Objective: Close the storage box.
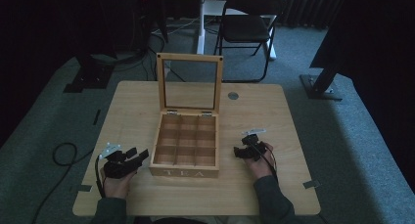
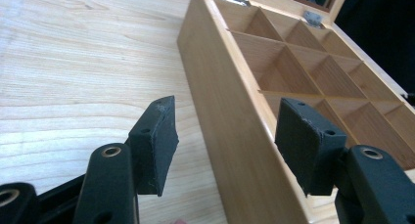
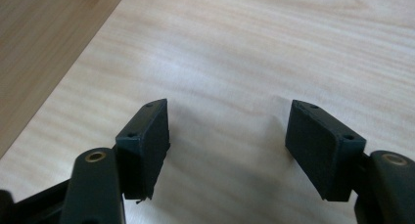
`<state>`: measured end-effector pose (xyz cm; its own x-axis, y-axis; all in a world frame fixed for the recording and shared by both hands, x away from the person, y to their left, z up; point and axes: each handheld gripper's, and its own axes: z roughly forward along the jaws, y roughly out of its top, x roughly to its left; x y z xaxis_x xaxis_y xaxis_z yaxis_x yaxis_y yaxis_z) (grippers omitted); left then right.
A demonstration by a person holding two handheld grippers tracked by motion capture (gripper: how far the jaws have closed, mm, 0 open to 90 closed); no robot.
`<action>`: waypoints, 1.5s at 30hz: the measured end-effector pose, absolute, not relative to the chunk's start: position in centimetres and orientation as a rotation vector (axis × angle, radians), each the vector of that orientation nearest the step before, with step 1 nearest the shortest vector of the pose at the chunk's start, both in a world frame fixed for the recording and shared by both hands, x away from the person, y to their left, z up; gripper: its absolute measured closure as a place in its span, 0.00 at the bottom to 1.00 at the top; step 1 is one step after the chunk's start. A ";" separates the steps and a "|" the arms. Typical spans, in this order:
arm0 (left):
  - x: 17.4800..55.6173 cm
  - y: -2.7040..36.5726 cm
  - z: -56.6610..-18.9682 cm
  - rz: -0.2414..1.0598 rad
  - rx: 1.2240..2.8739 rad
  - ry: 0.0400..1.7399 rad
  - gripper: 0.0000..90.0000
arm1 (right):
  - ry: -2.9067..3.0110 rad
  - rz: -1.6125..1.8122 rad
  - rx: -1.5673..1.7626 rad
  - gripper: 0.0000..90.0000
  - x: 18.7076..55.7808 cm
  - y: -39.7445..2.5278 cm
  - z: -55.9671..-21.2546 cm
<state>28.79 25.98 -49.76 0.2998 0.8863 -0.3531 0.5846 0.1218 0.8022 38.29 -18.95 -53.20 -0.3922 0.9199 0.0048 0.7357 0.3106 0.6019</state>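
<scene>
Item 1, far left: cable looping off the table edge onto the carpet, trailing from the left tongs.

Item 2: left tongs, held low near the table's front left, aimed rightward at the box. Jaws stand apart, nothing between them; in the left gripper view the left tongs straddle the line of the box's left wall without touching it.

Item 3, centre: wooden tea box, marked TEA on the front panel, resting flat on the table between the two hands. Glass-paned lid stands upright on its rear hinges. Compartments, a grid of three by four, all appear empty. Long axis runs front to back, away from the person; labelled face points toward the person, hinged side away.

Item 4: right tongs, just right of the box, resting on or close above the table. Jaws apart, empty; the right gripper view shows the right tongs over bare wood.

Item 5, rear right: small round grey disc set in the table; folding chair beyond.

Progress, by judgement: lid is already open and nothing is gripped. Whatever handling of the box is intended, closing the lid or shifting the box, appears not yet begun; the left tongs are best placed to engage first.
</scene>
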 end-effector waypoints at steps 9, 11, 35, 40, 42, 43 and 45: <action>29.0 26.7 -49.8 0.369 1.551 1.411 0.46 | 2.263 0.792 1.431 0.31 36.9 -19.2 -53.5; 29.1 26.7 -49.9 0.370 1.554 1.423 0.47 | 2.265 0.806 1.418 0.30 36.6 -19.3 -53.6; 29.9 25.1 -50.8 0.390 1.705 1.458 0.69 | 2.133 0.974 1.409 0.56 37.7 -19.2 -49.4; 29.7 24.0 -50.4 0.388 1.768 1.403 0.81 | 2.106 0.995 1.386 0.56 38.8 -18.5 -47.6; 29.7 24.1 -50.4 0.375 1.765 1.406 0.81 | 2.098 1.003 1.387 0.56 39.1 -18.5 -47.3; 29.7 24.2 -50.5 0.350 1.760 1.406 0.84 | 2.087 1.024 1.395 0.57 40.0 -18.1 -46.6; 29.6 23.9 -50.5 0.353 1.775 1.396 0.89 | 2.082 1.038 1.391 0.57 40.6 -17.8 -46.2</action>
<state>29.57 23.92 -50.50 0.3425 0.9021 -0.2624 0.6686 -0.0378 0.7427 40.55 -17.76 -46.23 -0.4060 0.9122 0.0545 0.5923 0.2173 0.7759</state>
